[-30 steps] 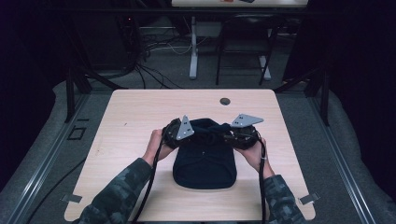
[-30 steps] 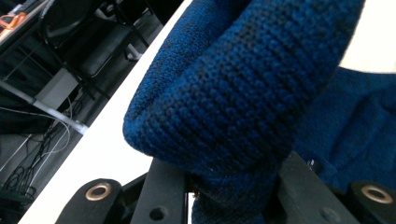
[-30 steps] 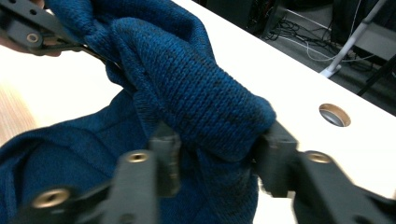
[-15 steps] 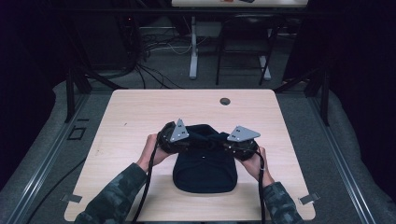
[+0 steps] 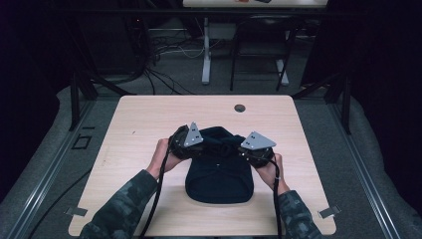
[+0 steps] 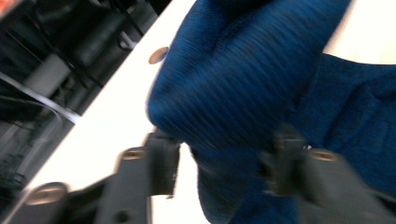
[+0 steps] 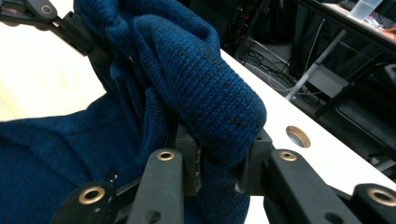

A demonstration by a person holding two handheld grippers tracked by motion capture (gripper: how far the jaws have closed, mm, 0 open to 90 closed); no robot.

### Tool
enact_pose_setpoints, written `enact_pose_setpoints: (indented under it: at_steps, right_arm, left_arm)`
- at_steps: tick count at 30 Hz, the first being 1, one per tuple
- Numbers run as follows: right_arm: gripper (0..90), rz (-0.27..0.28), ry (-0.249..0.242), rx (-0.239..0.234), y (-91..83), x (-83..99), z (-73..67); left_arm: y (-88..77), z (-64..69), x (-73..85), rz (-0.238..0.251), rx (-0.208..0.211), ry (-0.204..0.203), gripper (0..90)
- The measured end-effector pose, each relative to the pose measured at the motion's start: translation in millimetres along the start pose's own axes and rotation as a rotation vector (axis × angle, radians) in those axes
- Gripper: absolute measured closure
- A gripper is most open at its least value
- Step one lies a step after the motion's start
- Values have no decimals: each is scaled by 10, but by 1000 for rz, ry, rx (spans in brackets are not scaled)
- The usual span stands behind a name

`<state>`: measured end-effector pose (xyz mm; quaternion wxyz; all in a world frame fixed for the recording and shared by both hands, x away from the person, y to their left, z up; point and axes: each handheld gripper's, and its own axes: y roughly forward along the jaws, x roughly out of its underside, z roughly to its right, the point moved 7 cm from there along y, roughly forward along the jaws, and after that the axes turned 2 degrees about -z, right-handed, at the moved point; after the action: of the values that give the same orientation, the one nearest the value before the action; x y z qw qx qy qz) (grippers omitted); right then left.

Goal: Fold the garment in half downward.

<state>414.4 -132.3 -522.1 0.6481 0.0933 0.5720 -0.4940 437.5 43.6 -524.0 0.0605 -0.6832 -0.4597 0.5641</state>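
Right gripper (image 7: 219,175) pinched a thick fold of the blue knit garment (image 5: 218,172) at mid-table. Left gripper (image 6: 219,161) had just been opening, jaws spread around the opposite fold, pads seemingly off. Folded edge ran gripper to gripper, crosswise.

a knitted garment (image 5: 219,172) lies on the worktop (image 5: 144,119), midway between its left and right edges and nearer its front edge than its back edge. the left hand-held gripper (image 5: 185,143) sits at the garment's back left corner and the right hand-held gripper (image 5: 255,148) at its back right corner, with the garment's bunched back end between them. a round hole (image 5: 240,108) sits in the worktop behind the garment, near the back edge.
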Motion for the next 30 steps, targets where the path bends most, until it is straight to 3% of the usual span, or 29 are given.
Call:
enact_pose_setpoints:
  at_steps: [1, 6, 9, 15, 21, 23, 25, 28, 29, 30]
  right_arm:
    - [738, -5, -4, -2, -2, 17, -18]
    - [726, -33, -8, -35, -16, 91, -84]
    - [718, -53, -7, -49, -27, 126, -91]
    - [712, -64, -7, -72, -60, 171, -117]
    - [714, -68, -21, -82, -87, 198, -170]
    - [717, -56, -29, -66, -110, 196, -179]
    - [719, -50, -42, -57, -129, 207, -204]
    - [716, -61, -53, -60, -131, 231, -226]
    - [705, -76, -54, -67, -131, 255, -245]
    - [693, -83, -52, -69, -130, 265, -250]
  left_arm:
    - [4, 12, 12, 2, -5, -1, 494]
    - [-13, 89, 33, 19, -27, 50, 692]
    - [-4, 119, 37, 14, -33, 69, 713]
    - [-12, 177, 46, 14, -54, 96, 697]
    - [-21, 230, 93, 5, -31, 78, 639]
    - [-20, 250, 107, -5, -24, 56, 500]
    - [-42, 274, 131, 5, -11, 40, 453]
    - [-50, 294, 159, 5, -6, 43, 472]
    - [-52, 320, 181, 0, -3, 55, 579]
    - [-52, 320, 181, 0, -3, 55, 617]
